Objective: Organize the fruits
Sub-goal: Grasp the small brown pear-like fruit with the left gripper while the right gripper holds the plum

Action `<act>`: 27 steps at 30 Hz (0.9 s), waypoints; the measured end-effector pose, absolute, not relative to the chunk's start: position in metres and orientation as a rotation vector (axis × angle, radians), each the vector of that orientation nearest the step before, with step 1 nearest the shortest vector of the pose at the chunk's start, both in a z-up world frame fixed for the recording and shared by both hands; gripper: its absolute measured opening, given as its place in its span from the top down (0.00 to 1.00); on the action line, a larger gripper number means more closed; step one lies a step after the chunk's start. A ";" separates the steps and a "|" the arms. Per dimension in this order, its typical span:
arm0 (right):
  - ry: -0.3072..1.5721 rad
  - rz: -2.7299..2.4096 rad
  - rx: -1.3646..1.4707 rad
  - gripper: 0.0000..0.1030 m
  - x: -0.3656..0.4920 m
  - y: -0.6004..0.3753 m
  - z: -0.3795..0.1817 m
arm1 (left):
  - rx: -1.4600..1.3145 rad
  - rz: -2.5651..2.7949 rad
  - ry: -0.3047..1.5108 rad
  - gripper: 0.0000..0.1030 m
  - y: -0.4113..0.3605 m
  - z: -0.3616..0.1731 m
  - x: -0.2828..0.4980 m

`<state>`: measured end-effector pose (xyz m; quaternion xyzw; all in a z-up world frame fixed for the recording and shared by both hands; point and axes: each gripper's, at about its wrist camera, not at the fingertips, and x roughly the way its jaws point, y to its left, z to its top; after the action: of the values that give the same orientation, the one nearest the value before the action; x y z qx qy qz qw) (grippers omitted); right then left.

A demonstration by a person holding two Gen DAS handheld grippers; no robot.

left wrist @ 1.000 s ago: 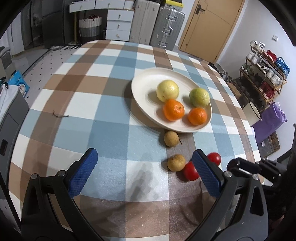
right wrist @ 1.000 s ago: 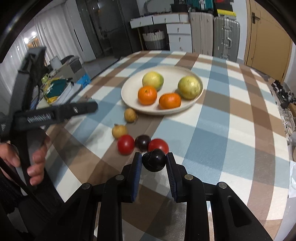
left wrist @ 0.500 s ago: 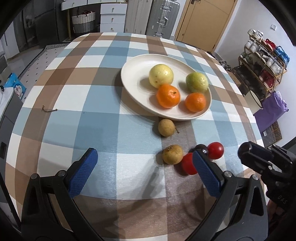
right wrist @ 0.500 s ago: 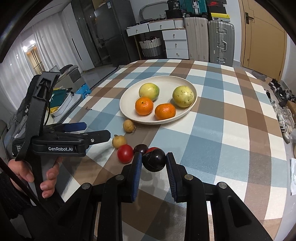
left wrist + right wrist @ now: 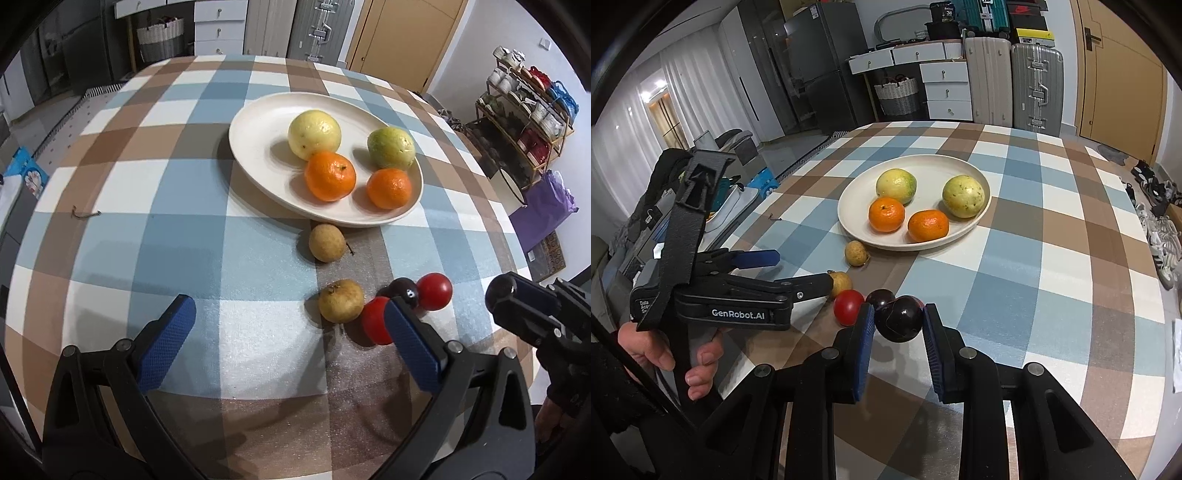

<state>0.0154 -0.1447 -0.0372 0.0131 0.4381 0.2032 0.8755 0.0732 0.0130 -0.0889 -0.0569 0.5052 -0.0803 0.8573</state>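
Right gripper: fingers clamped on a dark plum, held just above the desk near its front edge

Key relation: the plate lies straight ahead of the held plum, toward the far edge of the desk; judged the likely target, and the right hand is the nearer one to carry it there

Plate contents: two pale guavas at the back, two oranges in front; bare plate remains on the left side

Left gripper: fingers wide apart and empty, hovering low over the loose fruit, its right finger over a red tomato

Loose fruit: two brown longans, two tomatoes and a second dark plum, clustered between plate and front edge

In the way: the loose cluster sits under the path; the oranges crowd the near rim
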 end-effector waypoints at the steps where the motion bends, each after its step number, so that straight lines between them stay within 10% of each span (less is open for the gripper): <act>1: 0.915 0.424 0.028 0.74 0.016 -0.145 -0.037 | -0.127 -0.176 1.071 0.03 0.013 -0.091 0.074; 13: 0.915 0.428 0.034 0.74 0.016 -0.146 -0.038 | -0.184 -0.237 1.098 0.31 0.013 -0.097 0.078; 27: 0.919 0.429 0.038 0.74 0.017 -0.145 -0.040 | -0.392 -0.422 1.144 0.96 0.019 -0.101 0.086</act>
<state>0.0166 -0.1451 -0.0397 0.0181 0.4400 0.2054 0.8740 0.0863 0.0188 -0.1013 -0.1827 0.5337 -0.1968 0.8019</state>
